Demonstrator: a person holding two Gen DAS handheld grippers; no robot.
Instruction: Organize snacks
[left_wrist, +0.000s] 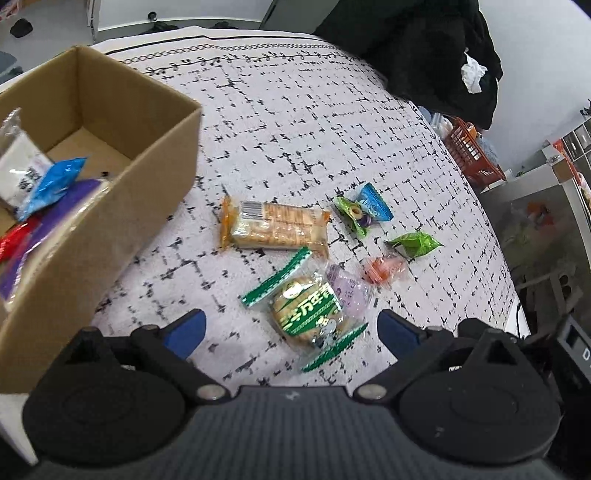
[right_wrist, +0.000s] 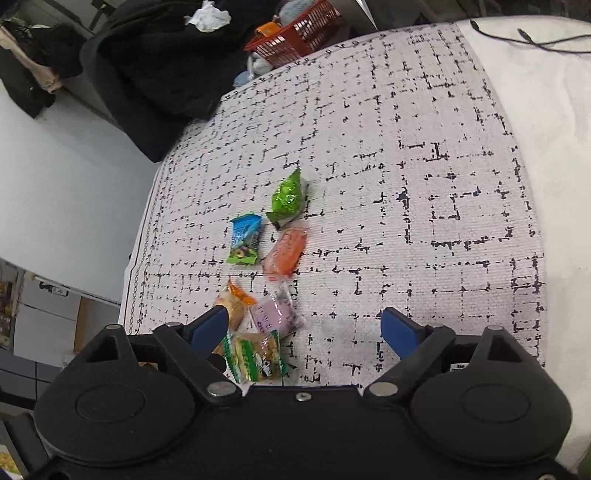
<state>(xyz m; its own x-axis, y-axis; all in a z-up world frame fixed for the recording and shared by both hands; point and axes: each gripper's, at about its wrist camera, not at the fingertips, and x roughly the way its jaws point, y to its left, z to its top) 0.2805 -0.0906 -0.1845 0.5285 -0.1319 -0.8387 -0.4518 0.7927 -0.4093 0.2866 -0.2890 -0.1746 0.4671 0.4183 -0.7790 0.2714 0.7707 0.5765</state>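
Observation:
A cardboard box (left_wrist: 122, 206) stands at the left and holds several snacks, among them a blue packet (left_wrist: 53, 184) and a white one (left_wrist: 20, 166). On the patterned cloth lie a cracker pack (left_wrist: 277, 229), a green-striped biscuit packet (left_wrist: 310, 314), a pale purple sweet (left_wrist: 349, 288), an orange sweet (left_wrist: 384, 269), a green packet (left_wrist: 415, 245) and a blue-green packet (left_wrist: 365, 212). My left gripper (left_wrist: 291, 332) is open above the biscuit packet. My right gripper (right_wrist: 304, 330) is open over the cloth, right of the biscuit packet (right_wrist: 255, 356), purple sweet (right_wrist: 275, 314), orange sweet (right_wrist: 286, 251) and green packet (right_wrist: 288, 197).
Black clothing (right_wrist: 155, 70) hangs over the table's far edge. An orange basket (right_wrist: 295, 29) stands beyond it. A black cable (right_wrist: 532, 38) lies on the white surface at the far right. The cloth's edge (right_wrist: 140, 258) drops off at the left.

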